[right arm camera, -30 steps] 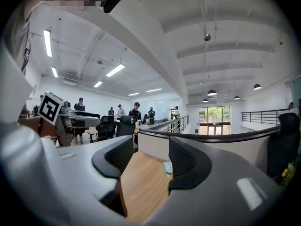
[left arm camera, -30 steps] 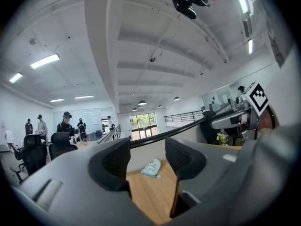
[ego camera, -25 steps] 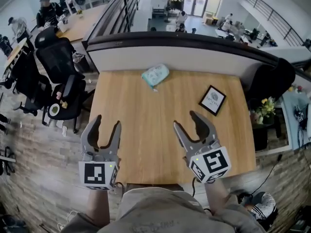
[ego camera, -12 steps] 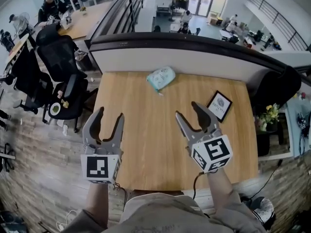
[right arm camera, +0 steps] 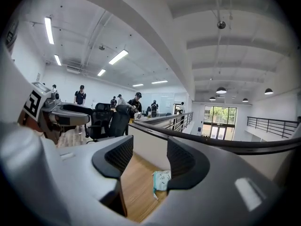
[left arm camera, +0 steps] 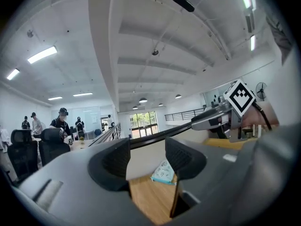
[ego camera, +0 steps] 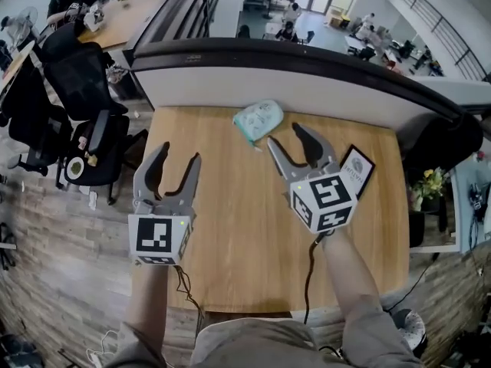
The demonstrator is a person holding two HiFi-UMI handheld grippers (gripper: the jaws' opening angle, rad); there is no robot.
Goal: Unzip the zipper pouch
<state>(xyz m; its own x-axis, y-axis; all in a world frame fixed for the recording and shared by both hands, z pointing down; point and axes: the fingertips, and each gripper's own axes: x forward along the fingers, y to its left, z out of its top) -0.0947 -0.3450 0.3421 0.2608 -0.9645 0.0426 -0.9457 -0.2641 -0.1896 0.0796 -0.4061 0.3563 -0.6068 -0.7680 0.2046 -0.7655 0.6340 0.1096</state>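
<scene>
We count one wooden table (ego camera: 230, 236), and on it one pouch (ego camera: 258, 120) and one black-framed picture (ego camera: 360, 169). The pouch, pale teal with a small print, lies flat at the table's far edge, about midway across, close to the low wall (ego camera: 230, 87) that runs along that edge. Its long axis runs roughly left to right, the right end a little farther off, and a small tab shows at its near left corner. We cannot tell which edge carries the zipper. The picture lies at the right, partly covered in the head view by the right gripper (ego camera: 285, 135). Of grippers we count two. The left gripper (ego camera: 178, 156) hangs over the table's left edge, jaws spread with nothing between them. The right gripper is held just near of the pouch, jaws likewise parted and bare, not touching it. Each gripper view frames the pouch (left arm camera: 163, 172) (right arm camera: 161, 179) in the gap between its jaws, lying beyond them. Off the table there are at least two black chairs (ego camera: 77, 83) on the left and one plant (ego camera: 428, 182) on the right.
</scene>
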